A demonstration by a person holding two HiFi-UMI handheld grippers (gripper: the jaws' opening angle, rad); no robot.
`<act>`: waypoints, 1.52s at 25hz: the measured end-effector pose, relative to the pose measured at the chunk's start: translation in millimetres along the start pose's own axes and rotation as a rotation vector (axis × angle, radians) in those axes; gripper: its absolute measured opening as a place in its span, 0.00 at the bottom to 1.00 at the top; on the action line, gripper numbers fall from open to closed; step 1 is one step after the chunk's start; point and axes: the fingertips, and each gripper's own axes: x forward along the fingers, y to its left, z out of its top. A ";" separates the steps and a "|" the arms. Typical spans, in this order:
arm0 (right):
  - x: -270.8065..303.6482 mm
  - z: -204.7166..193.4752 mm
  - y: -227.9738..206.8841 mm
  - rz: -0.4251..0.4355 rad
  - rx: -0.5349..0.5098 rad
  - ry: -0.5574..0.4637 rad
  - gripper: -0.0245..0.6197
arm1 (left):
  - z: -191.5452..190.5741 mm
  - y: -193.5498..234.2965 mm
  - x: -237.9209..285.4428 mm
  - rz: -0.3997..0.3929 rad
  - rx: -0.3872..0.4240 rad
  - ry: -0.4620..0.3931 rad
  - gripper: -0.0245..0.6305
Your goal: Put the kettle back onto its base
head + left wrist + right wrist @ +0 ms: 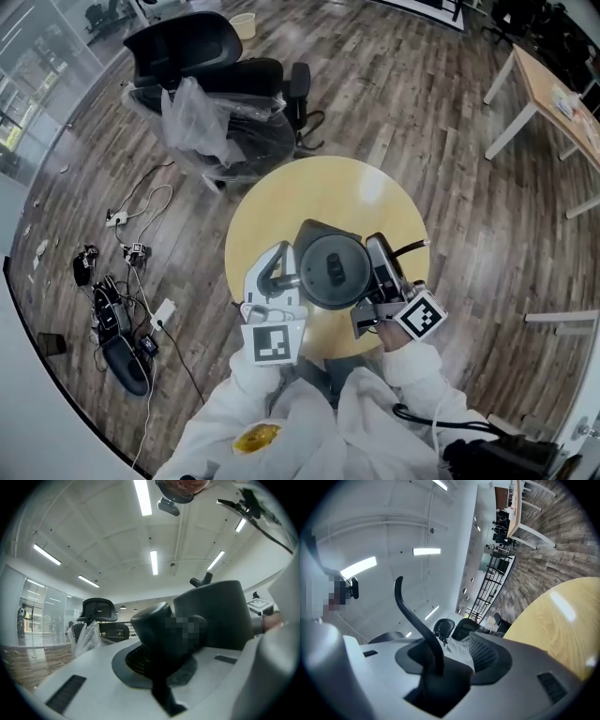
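A: Any words, brands or numbers to read?
B: None legible. Only black-and-white square patterns on the left marker cube (273, 343) and the right marker cube (419, 316), without letters or digits.
A: And on the desk (319, 192)?
B: Nothing legible either; elsewhere too small to tell.

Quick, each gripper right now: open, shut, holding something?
Left gripper: a dark rounded thing sits between its jaws; whether it is gripped cannot be told.
Right gripper: a thin black curved piece between its jaws; cannot be told.
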 end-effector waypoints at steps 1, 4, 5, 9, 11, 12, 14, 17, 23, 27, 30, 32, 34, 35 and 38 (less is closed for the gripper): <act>6.2 -2.9 -11.4 0.002 0.000 0.004 0.37 | -10.5 2.7 7.9 0.000 -0.005 0.005 0.04; 22.4 -13.9 -44.6 0.013 0.009 0.014 0.37 | -42.5 10.9 28.3 -0.004 0.001 0.027 0.03; 26.6 -18.6 -56.1 0.012 0.019 0.016 0.37 | -53.3 13.8 34.5 -0.006 0.006 0.037 0.04; 36.9 -38.9 -95.5 0.005 0.046 0.031 0.37 | -92.5 23.6 54.3 -0.022 0.014 0.075 0.04; 39.3 -45.9 -109.6 0.011 0.060 0.038 0.37 | -103.5 25.2 61.0 -0.030 0.028 0.071 0.03; 39.5 -48.4 -115.3 0.011 0.067 0.041 0.37 | -107.3 25.1 63.0 -0.032 0.037 0.066 0.04; 39.1 -52.4 -123.9 0.006 0.074 0.047 0.37 | -114.8 24.6 64.3 -0.031 0.042 0.061 0.03; 37.2 -58.3 -133.5 -0.005 0.073 0.060 0.37 | -128.4 23.8 62.6 -0.023 0.034 0.072 0.04; 33.6 -68.7 -146.7 -0.033 0.085 0.086 0.37 | -145.7 23.8 60.2 -0.024 0.029 0.090 0.04; 38.0 -71.1 -148.2 -0.037 0.062 0.117 0.37 | -153.8 29.3 62.9 -0.009 0.039 0.105 0.04; 40.6 -74.5 -148.8 -0.047 0.051 0.166 0.37 | -158.7 33.4 66.1 -0.002 0.061 0.115 0.04; 38.3 -77.9 -150.2 -0.063 0.049 0.204 0.37 | -163.7 32.7 64.9 -0.004 0.059 0.124 0.04; 34.0 -80.9 -151.3 -0.075 0.046 0.227 0.37 | -167.7 30.9 61.5 -0.003 0.052 0.131 0.04; 31.9 -81.1 -151.2 -0.078 0.041 0.234 0.37 | -168.0 29.7 60.2 -0.002 0.055 0.130 0.04; 30.0 -70.7 -144.8 -0.068 0.013 0.238 0.37 | -163.8 26.0 63.5 -0.010 0.100 0.124 0.04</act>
